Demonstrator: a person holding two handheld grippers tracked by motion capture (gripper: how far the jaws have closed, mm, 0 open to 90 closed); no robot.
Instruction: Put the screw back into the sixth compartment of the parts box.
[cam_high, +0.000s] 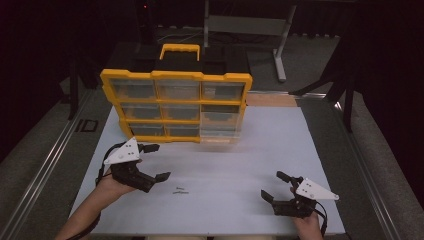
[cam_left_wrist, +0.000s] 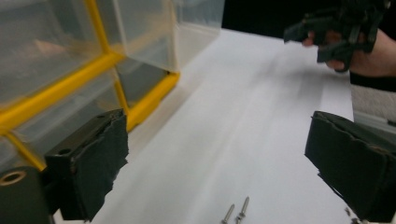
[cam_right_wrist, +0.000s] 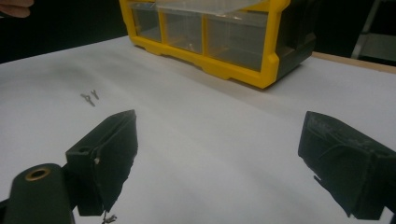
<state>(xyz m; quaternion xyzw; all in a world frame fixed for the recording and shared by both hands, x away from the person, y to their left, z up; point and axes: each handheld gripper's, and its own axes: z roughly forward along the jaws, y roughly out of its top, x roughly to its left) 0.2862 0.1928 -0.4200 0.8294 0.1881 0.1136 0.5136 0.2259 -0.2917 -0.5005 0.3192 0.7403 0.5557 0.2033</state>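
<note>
A yellow and black organizer case (cam_high: 177, 102) with clear drawers stands upright at the back of the white table (cam_high: 240, 165). A few small screws (cam_high: 180, 190) lie loose on the table in front of it. My left gripper (cam_high: 155, 162) hovers at the left, open, just left of the screws (cam_left_wrist: 237, 212), with nothing between its jaws. At the right front my right gripper (cam_high: 275, 186) is open and empty too. From the right gripper view the case (cam_right_wrist: 219, 37) and the screws (cam_right_wrist: 89, 97) lie ahead. The right gripper (cam_left_wrist: 322, 35) and its hand appear far off in the left gripper view.
The case's lower right drawer (cam_high: 220, 134) looks pulled out slightly. Dark floor and a metal frame leg (cam_high: 282, 45) lie beyond the table. A rail (cam_high: 45, 160) runs along the table's left side.
</note>
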